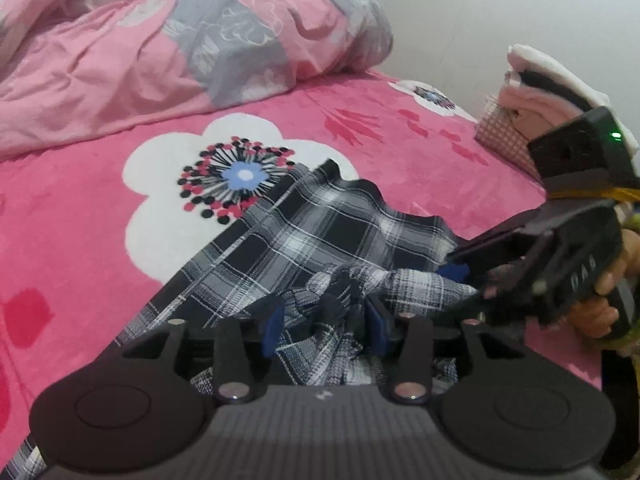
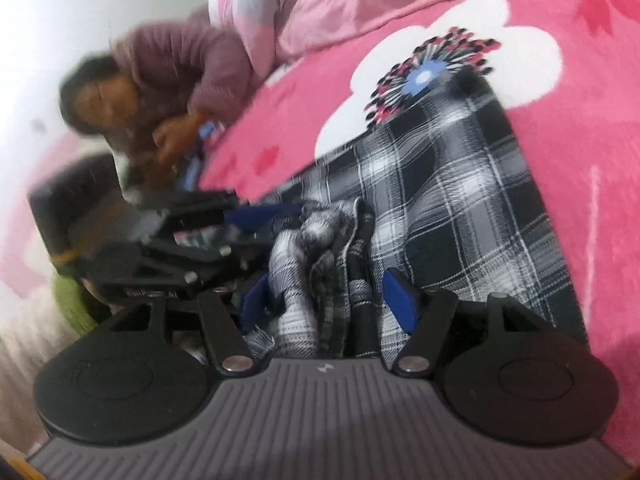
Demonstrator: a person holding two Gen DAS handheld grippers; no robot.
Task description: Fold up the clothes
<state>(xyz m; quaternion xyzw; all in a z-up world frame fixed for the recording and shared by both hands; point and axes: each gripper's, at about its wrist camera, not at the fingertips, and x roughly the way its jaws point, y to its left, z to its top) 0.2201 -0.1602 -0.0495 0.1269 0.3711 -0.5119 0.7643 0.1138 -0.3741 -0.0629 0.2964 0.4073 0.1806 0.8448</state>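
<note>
A black-and-white plaid garment [image 1: 320,232] lies on the pink bed cover, flat at its far end and bunched into a ridge near me. In the left wrist view my left gripper [image 1: 325,326] stands open, its blue pads on either side of the bunched cloth without squeezing it. My right gripper [image 1: 464,276] comes in from the right, a hand on its handle, fingers around the same ridge. In the right wrist view the plaid garment [image 2: 460,200] runs away from my right gripper [image 2: 328,308], which is open with the bunch loose between its pads. The left gripper [image 2: 256,226] shows blurred at the left.
A rumpled pink and grey duvet [image 1: 160,40] is piled at the back of the bed. The pink flowered blanket [image 1: 80,240] covers the bed. A stack of folded clothes [image 1: 540,92] sits on a checked box by the white wall. A person in a mauve jacket [image 2: 180,68] leans over the bed edge.
</note>
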